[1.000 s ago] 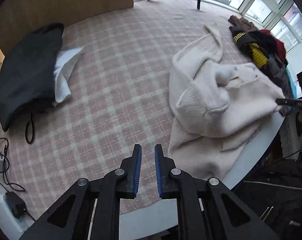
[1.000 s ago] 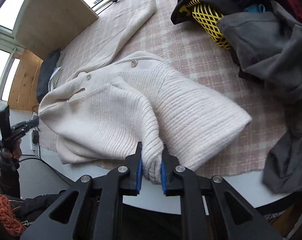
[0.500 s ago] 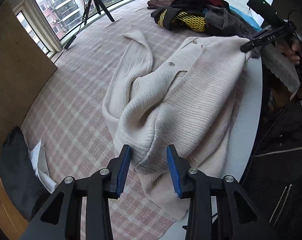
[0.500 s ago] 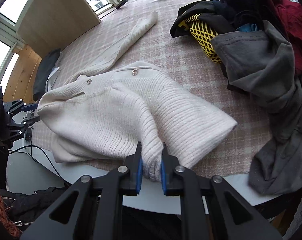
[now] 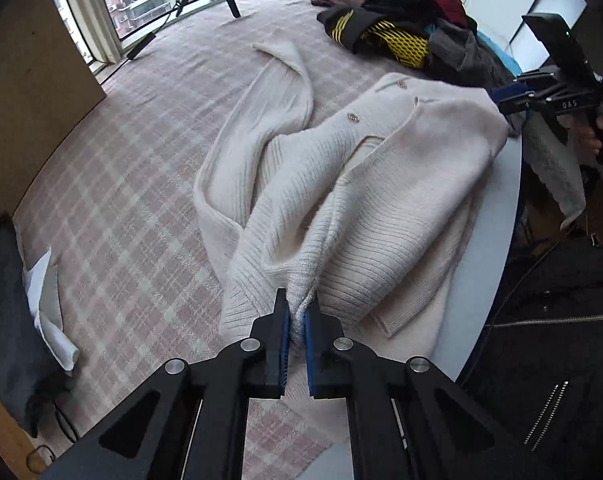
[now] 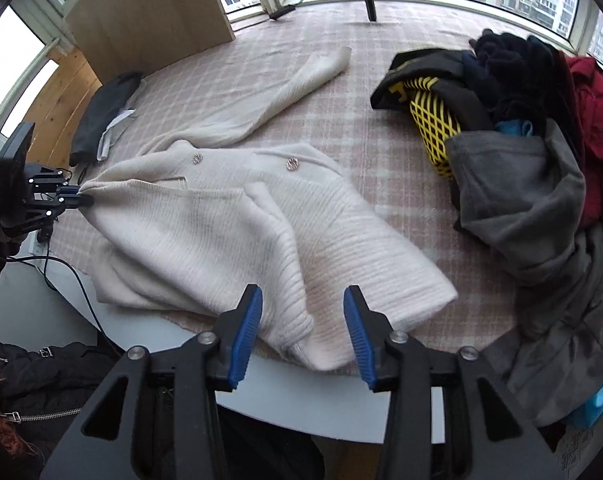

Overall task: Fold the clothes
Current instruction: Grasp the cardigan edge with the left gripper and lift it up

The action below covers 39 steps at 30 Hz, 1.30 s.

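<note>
A cream ribbed cardigan (image 5: 365, 184) with metal buttons lies rumpled on the pink plaid table cover, one sleeve stretched toward the far side. My left gripper (image 5: 296, 312) is shut on a bunched fold of its near hem. In the right wrist view the cardigan (image 6: 229, 224) lies spread in front, and the left gripper (image 6: 83, 198) pinches its far left corner. My right gripper (image 6: 301, 300) is open just above the cardigan's near edge, holding nothing. It also shows in the left wrist view (image 5: 501, 98) at the cardigan's far corner.
A heap of dark, yellow, grey and red clothes (image 6: 521, 140) lies on the right of the table. A black and white folded pile (image 5: 17, 312) sits at the left edge. The white table rim (image 5: 489, 264) runs along the near side. A wooden panel (image 6: 149, 12) stands behind.
My left gripper has closed on the cardigan's hem fold. My right gripper has opened and let go of the cardigan edge it was holding.
</note>
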### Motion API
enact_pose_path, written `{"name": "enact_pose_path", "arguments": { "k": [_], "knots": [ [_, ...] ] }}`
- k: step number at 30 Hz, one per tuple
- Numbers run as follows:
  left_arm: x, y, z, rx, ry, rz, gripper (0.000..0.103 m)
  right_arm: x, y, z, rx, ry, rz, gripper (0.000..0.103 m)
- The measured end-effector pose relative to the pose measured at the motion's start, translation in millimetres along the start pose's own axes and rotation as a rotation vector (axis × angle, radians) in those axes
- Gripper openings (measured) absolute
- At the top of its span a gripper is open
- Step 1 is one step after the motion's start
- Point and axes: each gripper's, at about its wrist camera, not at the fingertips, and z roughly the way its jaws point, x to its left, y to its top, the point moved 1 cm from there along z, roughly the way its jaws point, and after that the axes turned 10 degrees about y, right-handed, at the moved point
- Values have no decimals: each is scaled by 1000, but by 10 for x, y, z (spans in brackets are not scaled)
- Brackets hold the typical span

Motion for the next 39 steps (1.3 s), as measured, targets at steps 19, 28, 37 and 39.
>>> {"name": "enact_pose_path", "arguments": {
  "k": [19,28,37,39],
  "knots": [
    [570,808,-2066,-537,298,-94,5,917,1079,-1713,-409,-330,-181,6],
    [617,681,-4366,-984,676,-159,5,2326,1404,-3368,-861,-419,-370,6],
    [686,495,-4707,-948,832,-188,6,2565,1427,-3484,-898,-370,-433,6],
    [614,431,-4686,-952,840,-176,6,2526,1436,-3425,-904,-380,-429,6]
  ]
}}
